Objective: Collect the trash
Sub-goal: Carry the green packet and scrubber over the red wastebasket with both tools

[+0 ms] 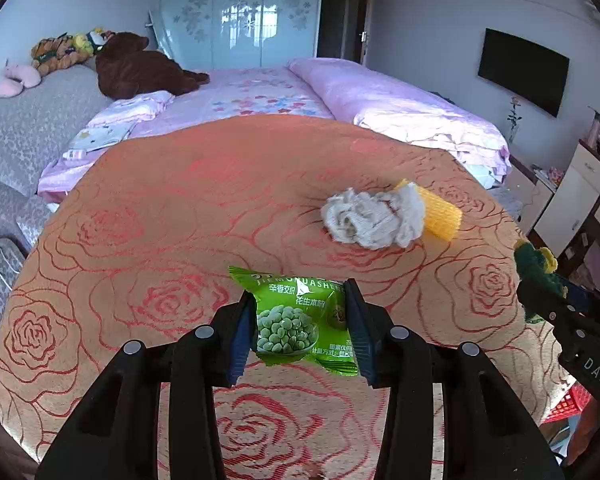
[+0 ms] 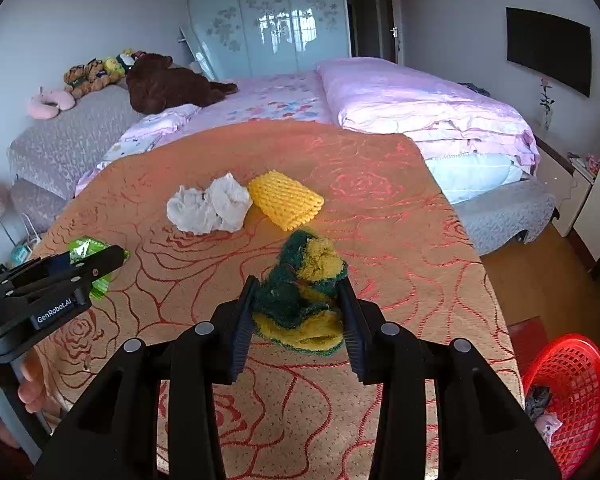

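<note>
My left gripper [image 1: 300, 312] is shut on a green pea snack packet [image 1: 300, 320], held just above the orange rose-patterned tablecloth [image 1: 180, 220]. My right gripper [image 2: 298, 304] is shut on a green-and-yellow scouring pad [image 2: 304, 288]. A crumpled white tissue [image 1: 374, 216] and a yellow foam net sleeve [image 1: 440, 214] lie together further back on the cloth; both also show in the right wrist view, the tissue [image 2: 208, 206] left of the sleeve [image 2: 286, 200]. The left gripper with the packet [image 2: 90, 256] shows at the left of the right wrist view.
A red plastic basket [image 2: 572, 392] with some scraps inside stands on the floor to the right of the table. A bed with pink bedding [image 2: 400, 96] lies behind the table. Cabinets [image 1: 572, 192] stand at the right wall.
</note>
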